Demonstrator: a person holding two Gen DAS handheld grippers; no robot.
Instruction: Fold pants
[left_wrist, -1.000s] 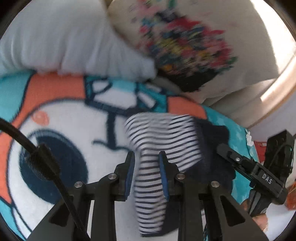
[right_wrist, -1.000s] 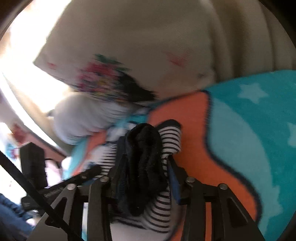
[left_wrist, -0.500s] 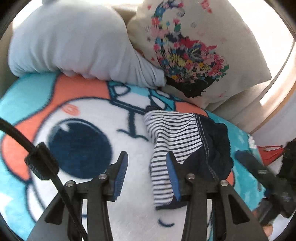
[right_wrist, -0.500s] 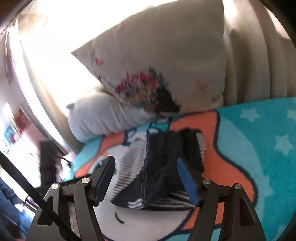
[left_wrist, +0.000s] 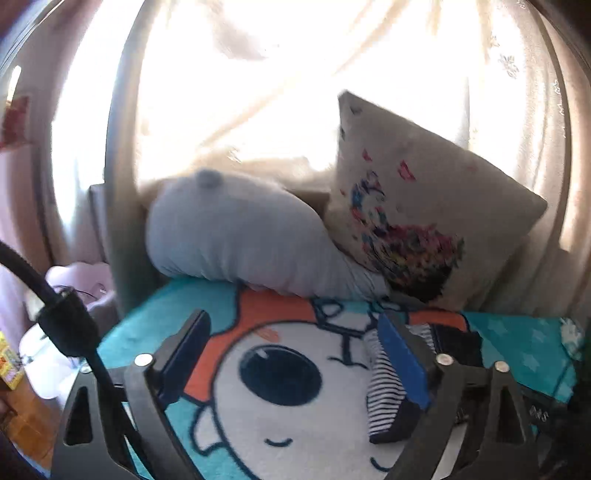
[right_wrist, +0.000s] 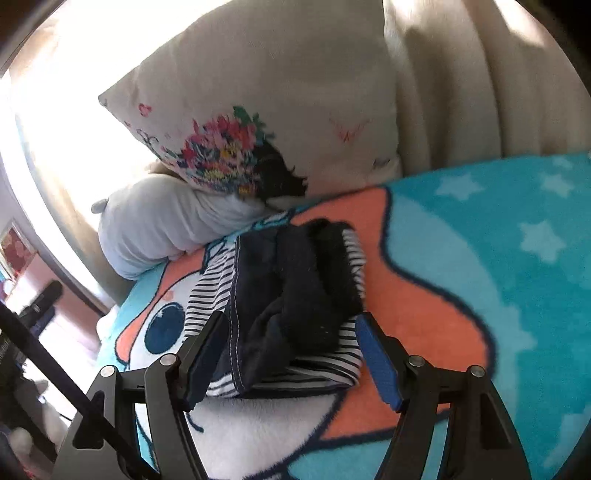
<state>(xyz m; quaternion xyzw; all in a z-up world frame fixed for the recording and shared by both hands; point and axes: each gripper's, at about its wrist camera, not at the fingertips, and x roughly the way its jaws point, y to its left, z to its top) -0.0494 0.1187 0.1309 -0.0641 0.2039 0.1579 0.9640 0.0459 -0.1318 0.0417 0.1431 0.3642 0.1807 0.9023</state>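
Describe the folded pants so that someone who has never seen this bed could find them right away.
Start at the cartoon blanket, turquoise with stars and a big orange and white face. Below the flowered cushion and grey pillow, the pants lie bundled on that face, near its round blue eye. They are the only striped thing there: thin navy and white stripes wrapped around dark navy fabric.

Between the right gripper's (right_wrist: 291, 356) blue pads, the pants (right_wrist: 288, 314) show navy with black-and-white stripes, on a teal, orange and white cartoon blanket (right_wrist: 480, 258), beyond them a cream floral pillow (right_wrist: 258, 110) and a plain grey pillow (right_wrist: 155, 229).
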